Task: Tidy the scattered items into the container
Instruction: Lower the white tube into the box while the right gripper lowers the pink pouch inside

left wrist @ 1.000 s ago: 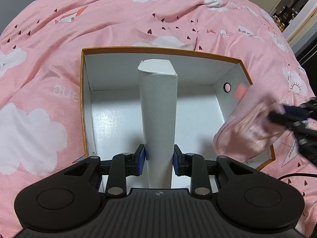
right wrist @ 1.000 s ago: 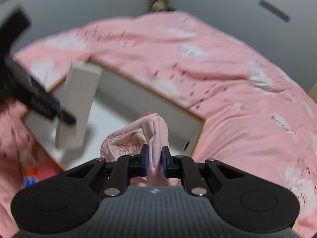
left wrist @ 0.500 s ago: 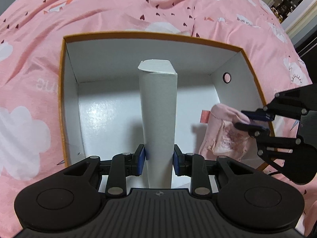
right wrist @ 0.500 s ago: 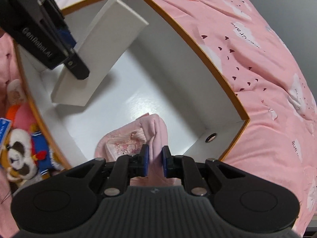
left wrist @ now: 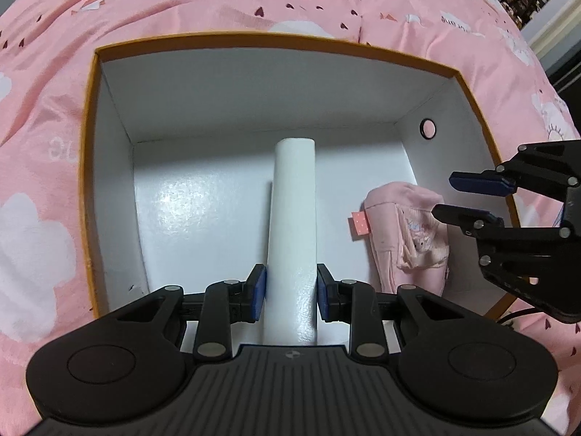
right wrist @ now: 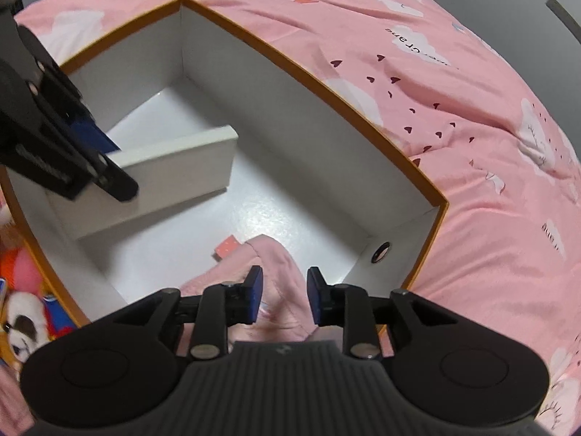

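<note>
The container (left wrist: 276,41), an open box with an orange rim and white inside, sits on a pink bedspread (left wrist: 181,3) printed with clouds and small hearts. It fills the middle of both views.

The left gripper (left wrist: 291,287) is clamped on a long white carton (left wrist: 293,218): both blue pads press its sides at lower centre of the left wrist view. The carton lies inside the box, its far end reaching toward the back wall. In the right wrist view the same carton (right wrist: 174,178) appears at centre left, with the left gripper (right wrist: 90,152) on it.

The right gripper (right wrist: 284,292) has just been opening. Its fingers stand apart, with clear gaps on either side of the pink garment (right wrist: 279,276) that lies between them (no pad contact visible). The garment (left wrist: 406,239) rests on the box floor against the right-hand wall in the left wrist view, a small orange-pink tag at its left edge. There the right gripper (left wrist: 468,196) enters from the right edge, its fingertips over the garment's upper part.

Outside the box, at the lower left of the right wrist view, lies a plush toy (right wrist: 25,316) with a panda-like face (only partly in frame).
</note>
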A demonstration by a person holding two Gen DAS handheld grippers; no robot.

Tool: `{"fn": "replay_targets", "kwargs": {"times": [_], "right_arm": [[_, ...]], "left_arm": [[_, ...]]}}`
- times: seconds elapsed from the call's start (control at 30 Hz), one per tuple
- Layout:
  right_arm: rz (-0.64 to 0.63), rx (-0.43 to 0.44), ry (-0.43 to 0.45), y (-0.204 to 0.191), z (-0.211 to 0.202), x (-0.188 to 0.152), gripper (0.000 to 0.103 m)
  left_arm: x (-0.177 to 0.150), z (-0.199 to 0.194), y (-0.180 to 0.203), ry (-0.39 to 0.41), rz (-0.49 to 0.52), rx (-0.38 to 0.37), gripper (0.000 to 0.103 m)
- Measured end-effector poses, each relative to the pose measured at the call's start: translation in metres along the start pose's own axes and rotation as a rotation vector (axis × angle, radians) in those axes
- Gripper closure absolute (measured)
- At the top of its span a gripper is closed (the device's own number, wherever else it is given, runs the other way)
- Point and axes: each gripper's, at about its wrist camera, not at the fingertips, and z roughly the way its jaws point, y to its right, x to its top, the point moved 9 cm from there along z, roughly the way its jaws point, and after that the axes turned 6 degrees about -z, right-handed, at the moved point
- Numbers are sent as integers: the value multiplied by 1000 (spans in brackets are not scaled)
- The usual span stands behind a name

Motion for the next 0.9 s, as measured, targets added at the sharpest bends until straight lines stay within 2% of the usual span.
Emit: {"fn": "replay_targets", "kwargs": {"times": [0.33,0.5,0.6,0.67,0.77,0.9], "right_arm": [[64,11,27,-2,-7,-7,74],[91,42,36,-4,-4,-11,73],[108,56,42,-6,-2,-14,73],[124,66,45,-5,-1,-16,72],[151,82,47,-5,-2,-19,71],[160,81,50,-5,-2,-21,67]], "left_arm": [[9,8,13,41,210,156,71],[16,13,14,102,362,373,71],[14,19,13,106,406,433,71],[11,23,14,93,414,426,71],[7,25,16,78,399,370,71],[7,24,16,66,341,311,71]]}}
